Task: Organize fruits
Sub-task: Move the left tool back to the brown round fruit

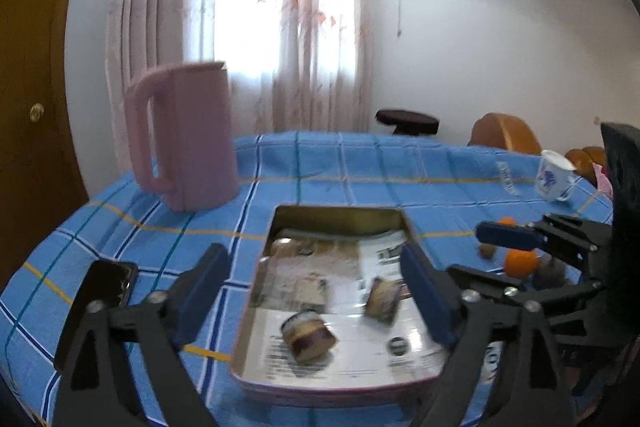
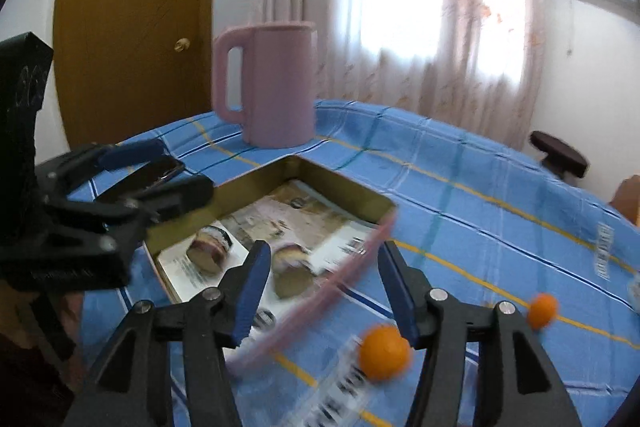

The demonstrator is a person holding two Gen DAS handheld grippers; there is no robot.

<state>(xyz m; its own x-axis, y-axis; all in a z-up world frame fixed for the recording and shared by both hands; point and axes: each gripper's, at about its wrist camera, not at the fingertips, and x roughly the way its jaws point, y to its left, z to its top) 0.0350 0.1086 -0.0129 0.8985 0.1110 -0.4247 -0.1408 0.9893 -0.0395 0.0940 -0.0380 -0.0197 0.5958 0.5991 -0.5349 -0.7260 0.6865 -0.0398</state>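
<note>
1. Because both pairs of tongs are spread wide with nothing between them, no fruit is secured yet: the left gripper point(image 1: 316, 291) hangs over the shallow rectangular metal tray with a pink rim point(image 2: 344, 195), and the right gripper point(image 2: 320, 291) straddles that tray's near corner.
2. Two brown, striped, cut fruit pieces point(image 1: 308, 337) lie inside on printed paper; the larger round orange point(image 2: 384, 351) and a smaller orange point(image 2: 542, 311) sit on the blue checked tablecloth point(image 2: 460, 195), outside the tray.
3. Judging by its roundness, the larger orange could roll off if a finger nudges it sideways.
4. Closing near the rim might catch the tray and shift it.
5. Both views are blurred, so aim is uncertain.
6. A tall pink plastic jug point(image 1: 184, 135) stands behind the tray, a black phone point(image 1: 110, 285) to its left, and a white printed cup point(image 1: 554, 177) lies well apart.
</note>
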